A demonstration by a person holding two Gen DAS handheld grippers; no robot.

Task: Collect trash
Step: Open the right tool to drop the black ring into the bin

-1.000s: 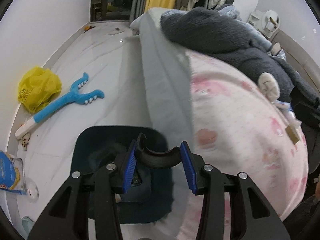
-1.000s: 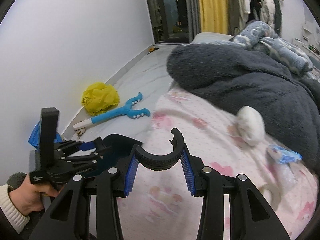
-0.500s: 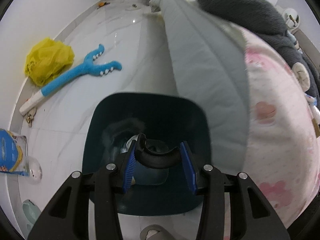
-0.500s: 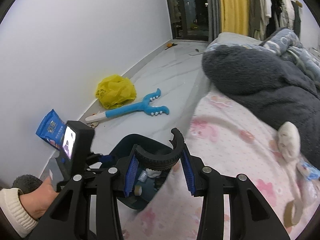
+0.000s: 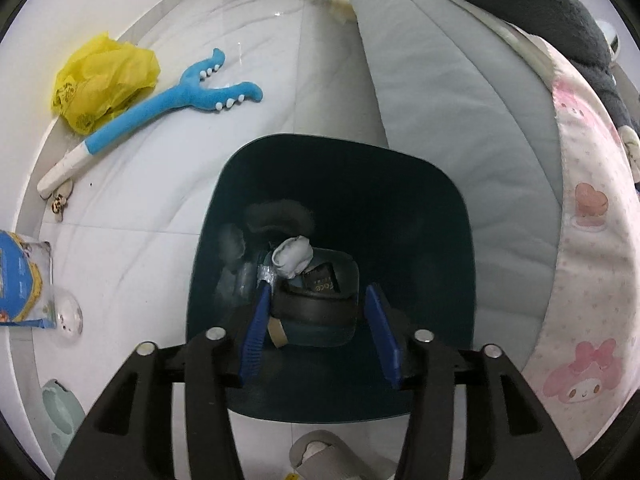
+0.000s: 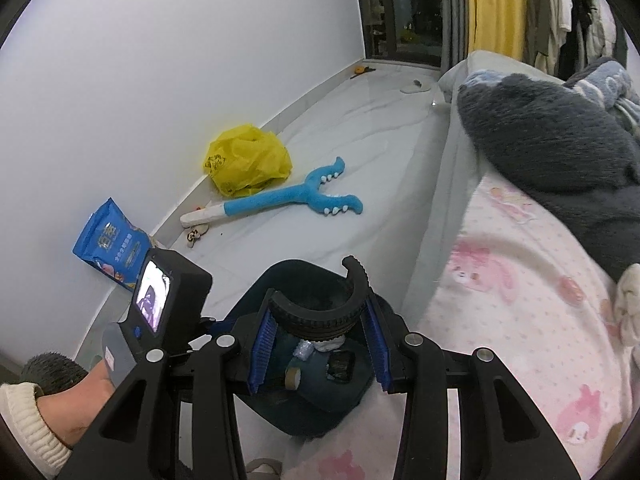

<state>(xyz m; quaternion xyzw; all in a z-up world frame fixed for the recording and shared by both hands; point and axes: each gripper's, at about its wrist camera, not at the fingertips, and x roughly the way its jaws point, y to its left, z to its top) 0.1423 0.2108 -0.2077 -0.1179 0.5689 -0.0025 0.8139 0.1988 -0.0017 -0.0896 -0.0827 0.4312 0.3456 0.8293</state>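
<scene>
A dark teal trash bin (image 5: 400, 184) stands on the floor beside the bed. It holds a crumpled white tissue (image 5: 292, 256), a dark wrapper (image 5: 320, 280) and a tape roll (image 5: 278, 330). My left gripper (image 5: 318, 308) is over the bin's mouth, shut on a black curved rubber piece (image 5: 312, 310). My right gripper (image 6: 318, 328) is also above the bin (image 6: 276, 284), shut on a black ribbed curved rubber piece (image 6: 320, 316). The left gripper's body (image 6: 160, 312) shows at the left of the right wrist view.
A yellow plastic bag (image 5: 104, 80), a blue plush grabber toy (image 5: 168, 108) and a blue snack packet (image 5: 20, 280) lie on the white floor by the wall. The bed with a pink patterned sheet (image 5: 592, 260) and a dark grey blanket (image 6: 552, 136) is at the right.
Both grippers have swung from over the bed to above the bin, each keeping its black rubber piece. The bin's inside now shows.
</scene>
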